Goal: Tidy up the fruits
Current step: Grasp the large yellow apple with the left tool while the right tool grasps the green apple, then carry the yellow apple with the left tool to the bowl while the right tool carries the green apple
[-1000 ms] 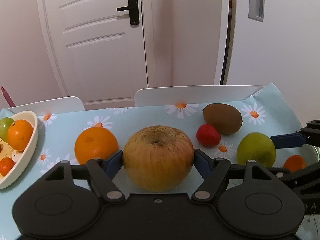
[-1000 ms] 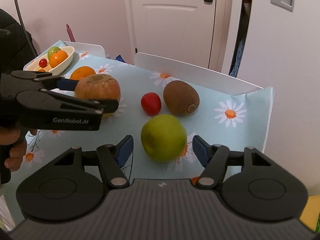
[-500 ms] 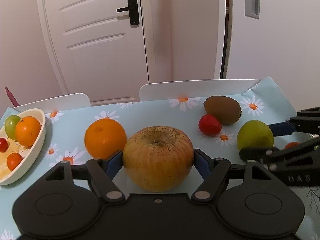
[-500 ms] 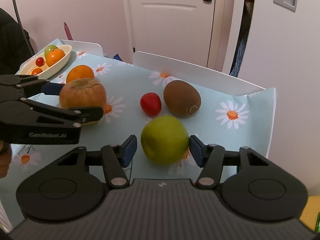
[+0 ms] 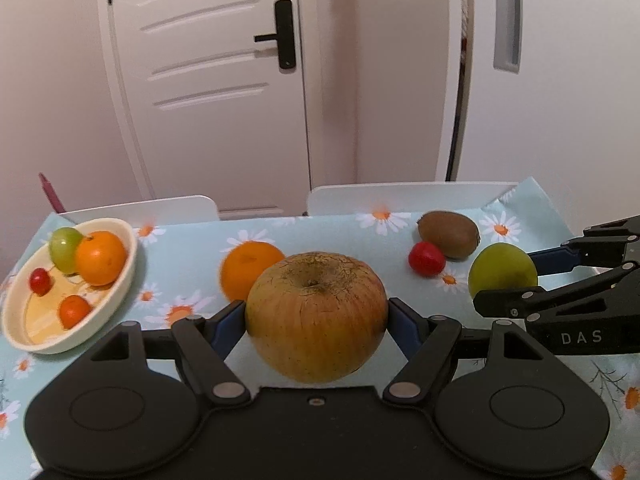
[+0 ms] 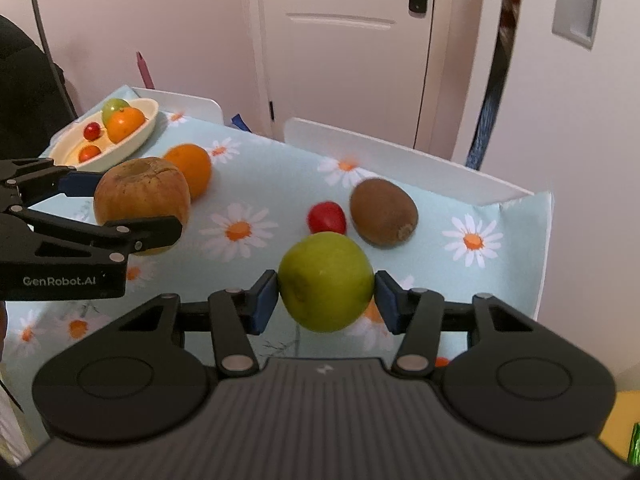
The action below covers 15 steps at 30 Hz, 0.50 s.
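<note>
The left gripper (image 5: 316, 322) pinches the big round brown-yellow apple (image 5: 316, 316). The right gripper (image 6: 326, 294) pinches the round green apple (image 6: 326, 280). The cream oval bowl (image 5: 120, 284) sits at middle left, nearer the left gripper.

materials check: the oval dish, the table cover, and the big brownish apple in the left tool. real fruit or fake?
Oval dish: looks like glazed ceramic; cream, smooth, soft sheen, thick rim. Could be melamine.
Table cover: probably wipeable vinyl or oilcloth; printed daisies, and it holds a stiff fold at the far corner.
Brownish apple, clamped in the left tool: matte skin with fine russet cracking around the stem pit suggests real fruit, though a good replica can't be ruled out.
</note>
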### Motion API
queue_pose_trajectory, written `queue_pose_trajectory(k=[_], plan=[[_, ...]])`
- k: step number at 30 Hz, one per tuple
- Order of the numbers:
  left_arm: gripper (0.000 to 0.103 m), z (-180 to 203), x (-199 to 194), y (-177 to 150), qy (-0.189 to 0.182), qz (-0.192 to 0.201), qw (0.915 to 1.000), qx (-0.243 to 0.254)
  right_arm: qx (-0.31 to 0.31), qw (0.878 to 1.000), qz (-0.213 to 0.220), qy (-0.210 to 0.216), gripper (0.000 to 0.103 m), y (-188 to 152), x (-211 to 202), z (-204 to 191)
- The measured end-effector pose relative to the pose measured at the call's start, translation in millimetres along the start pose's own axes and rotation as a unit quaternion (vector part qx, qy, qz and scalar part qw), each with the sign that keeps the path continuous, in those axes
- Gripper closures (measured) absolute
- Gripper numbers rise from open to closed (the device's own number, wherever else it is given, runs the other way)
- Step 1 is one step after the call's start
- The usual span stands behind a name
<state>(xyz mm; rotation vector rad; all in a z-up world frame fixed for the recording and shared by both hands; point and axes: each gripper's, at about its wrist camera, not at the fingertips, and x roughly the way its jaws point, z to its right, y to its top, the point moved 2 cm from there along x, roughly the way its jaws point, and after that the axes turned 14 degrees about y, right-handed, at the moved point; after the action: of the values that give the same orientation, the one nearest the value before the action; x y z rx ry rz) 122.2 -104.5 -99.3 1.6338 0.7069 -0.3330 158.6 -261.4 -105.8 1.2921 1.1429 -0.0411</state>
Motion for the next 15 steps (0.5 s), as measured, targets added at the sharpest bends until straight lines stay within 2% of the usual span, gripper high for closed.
queue_pose_trajectory(k=[7,15], plan=[[0.024,-32.0,-23.8,5.8,0.014,0.016,0.9995,-0.024,-0.008,1.000,0.013,0.007,0.036,20.1,-11.7,-32.1],[0.024,-85.5,-44.8,12.4,0.030,0.029,0.9981,-0.045,-0.021,0.999,0.026,0.024,0.036,50.1,-9.3,-80.1]])
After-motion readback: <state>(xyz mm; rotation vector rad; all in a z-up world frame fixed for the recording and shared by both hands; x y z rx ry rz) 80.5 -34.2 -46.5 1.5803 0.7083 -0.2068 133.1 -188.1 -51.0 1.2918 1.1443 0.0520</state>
